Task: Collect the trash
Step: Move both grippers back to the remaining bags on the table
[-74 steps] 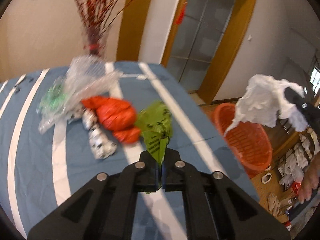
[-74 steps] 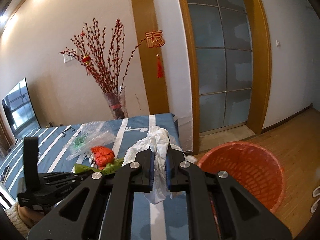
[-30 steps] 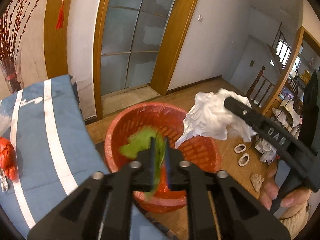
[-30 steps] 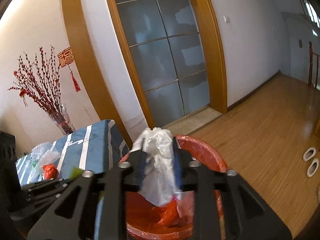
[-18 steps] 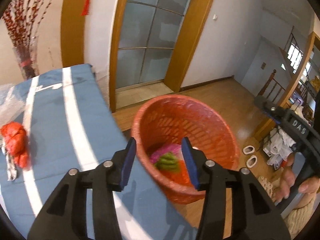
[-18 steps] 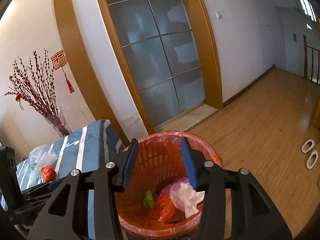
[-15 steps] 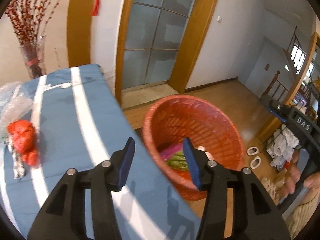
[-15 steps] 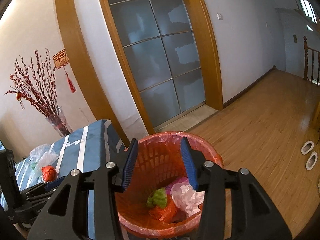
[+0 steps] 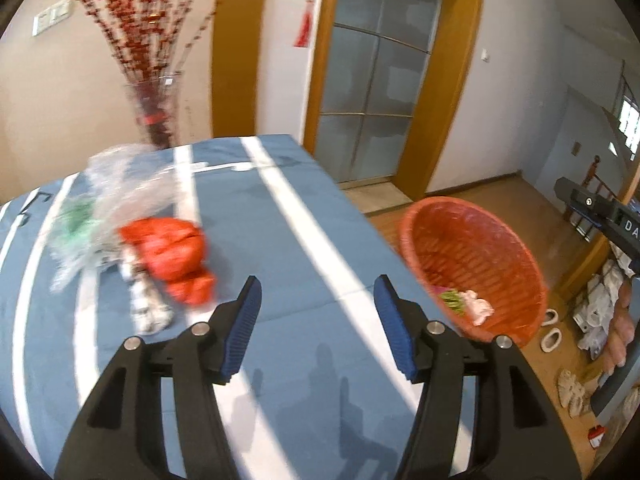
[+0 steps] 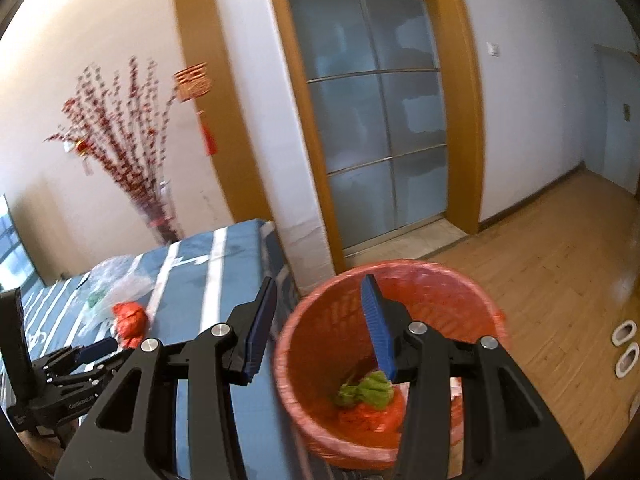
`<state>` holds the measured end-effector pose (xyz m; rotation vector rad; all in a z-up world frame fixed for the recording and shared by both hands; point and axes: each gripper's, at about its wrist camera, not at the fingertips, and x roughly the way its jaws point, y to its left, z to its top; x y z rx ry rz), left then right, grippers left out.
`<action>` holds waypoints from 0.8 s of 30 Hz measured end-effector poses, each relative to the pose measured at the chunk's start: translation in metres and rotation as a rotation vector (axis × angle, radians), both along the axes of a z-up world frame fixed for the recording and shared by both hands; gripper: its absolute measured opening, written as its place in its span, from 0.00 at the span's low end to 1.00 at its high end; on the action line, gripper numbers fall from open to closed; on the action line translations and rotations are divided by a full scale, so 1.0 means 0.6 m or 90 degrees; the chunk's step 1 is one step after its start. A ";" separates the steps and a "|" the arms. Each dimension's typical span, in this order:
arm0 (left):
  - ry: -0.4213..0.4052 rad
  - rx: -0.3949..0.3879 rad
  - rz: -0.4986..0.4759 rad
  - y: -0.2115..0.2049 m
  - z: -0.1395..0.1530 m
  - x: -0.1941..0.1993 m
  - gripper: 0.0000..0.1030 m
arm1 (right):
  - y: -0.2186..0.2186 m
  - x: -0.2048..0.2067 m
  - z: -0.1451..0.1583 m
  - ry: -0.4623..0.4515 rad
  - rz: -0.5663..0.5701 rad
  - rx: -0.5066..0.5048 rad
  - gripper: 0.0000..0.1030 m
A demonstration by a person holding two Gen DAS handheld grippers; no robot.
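Note:
My left gripper (image 9: 316, 284) hangs over the blue striped table (image 9: 280, 220), its jaws opening with nothing between them. Ahead and to its left lie a crumpled red bag (image 9: 168, 246), a clear plastic bag (image 9: 116, 184) and a patterned wrapper (image 9: 148, 308). The orange basket (image 9: 480, 256) stands on the floor off the table's right edge. My right gripper (image 10: 319, 280) is open and empty above the basket's rim (image 10: 400, 266). Inside the basket lie the green wrapper (image 10: 368, 390), red trash and a white bag (image 9: 478, 306).
A glass vase with red branches (image 9: 154, 116) stands at the table's far end. Behind the basket is a sliding glass door (image 10: 380, 152). Slippers (image 10: 624, 344) lie on the wooden floor at the right.
Both grippers opened and dropped the green wrapper and the white bag into the basket. The left gripper then swung left, back over the table; the right one shifted slightly left.

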<state>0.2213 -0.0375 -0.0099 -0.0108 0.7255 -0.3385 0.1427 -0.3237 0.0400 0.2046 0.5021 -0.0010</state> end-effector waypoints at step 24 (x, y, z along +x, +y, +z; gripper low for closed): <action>0.005 -0.019 0.239 0.347 -0.025 -0.015 0.60 | 0.362 0.131 -0.100 0.131 0.255 -0.031 0.44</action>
